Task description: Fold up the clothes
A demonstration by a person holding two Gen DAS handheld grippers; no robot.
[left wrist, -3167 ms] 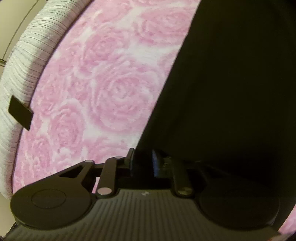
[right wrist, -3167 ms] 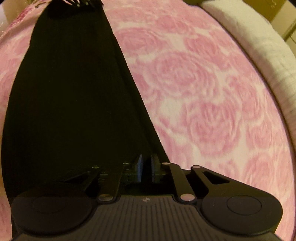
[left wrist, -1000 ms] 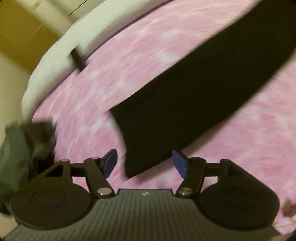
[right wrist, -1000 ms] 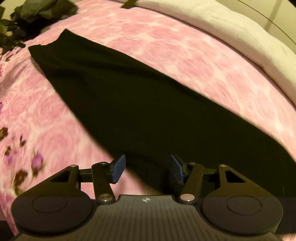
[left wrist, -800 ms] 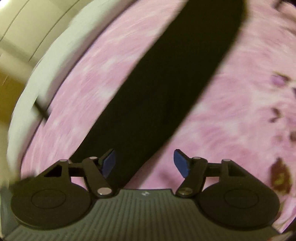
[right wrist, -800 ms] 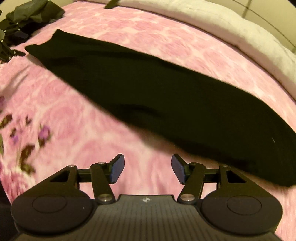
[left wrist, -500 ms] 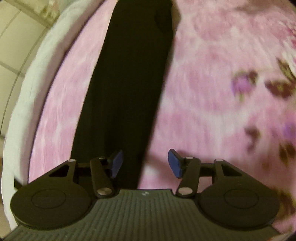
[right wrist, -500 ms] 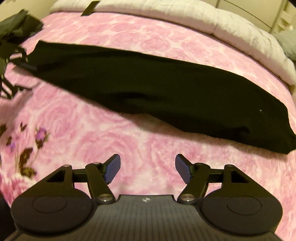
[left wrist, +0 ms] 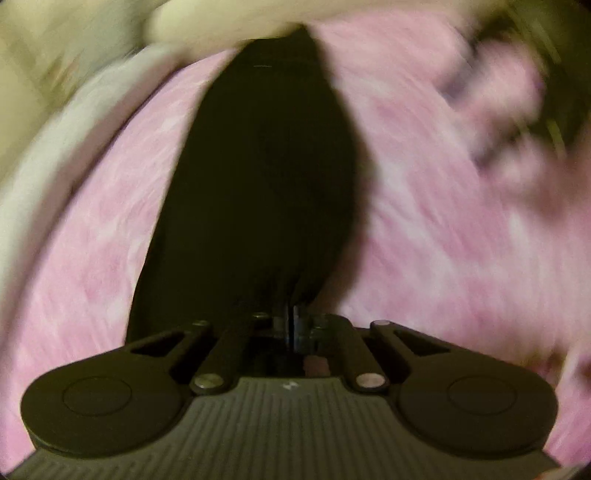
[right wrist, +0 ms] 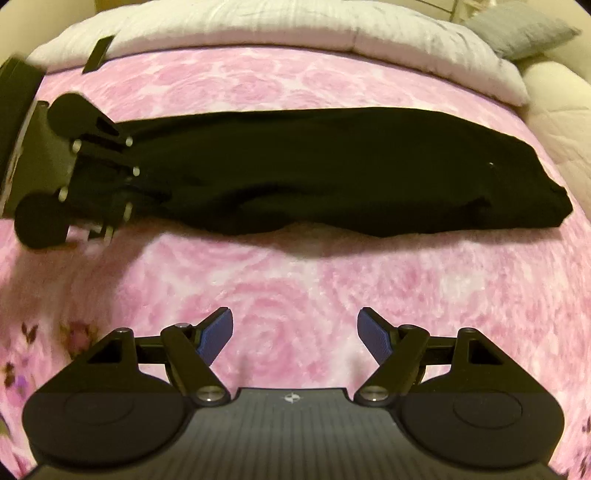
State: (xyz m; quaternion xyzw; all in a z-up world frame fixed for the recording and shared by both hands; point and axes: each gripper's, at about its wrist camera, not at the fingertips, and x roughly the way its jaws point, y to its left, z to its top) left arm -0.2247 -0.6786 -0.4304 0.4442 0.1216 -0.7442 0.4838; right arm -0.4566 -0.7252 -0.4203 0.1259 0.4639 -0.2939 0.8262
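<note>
Left gripper [left wrist: 293, 325]: fingers pressed together, pinching the near end of the black garment [left wrist: 258, 177]; the cloth bunches into fine folds right at the pads. From the right wrist camera this same gripper [right wrist: 122, 184] sits at 9 o'clock, clamped on the garment's left end.
Right gripper [right wrist: 295, 332]: fingers spread wide, blue pads [right wrist: 218, 334] showing, nothing between them; it hangs above bare pink bedspread [right wrist: 295, 280], apart from the garment.
Black garment: a long narrow band [right wrist: 332, 170] lying across the bedspread from 9 o'clock to 3 o'clock in the right wrist view, its right end free at 3 o'clock. In the left wrist view it runs away from the fingers toward 12 o'clock.
Bedspread: pink with a rose print [left wrist: 424, 221]; the left wrist view is heavily blurred.
White quilt [right wrist: 277, 26]: along the far edge of the bed at 12 o'clock, with a grey pillow [right wrist: 517, 29] at 1 o'clock.
Change, left: half a second ago the fingers stood apart over the garment's end; now they are closed on it.
Change, right: three seconds ago it pinched the cloth; it had already let go a second ago and now sits farther back with the whole garment in sight.
</note>
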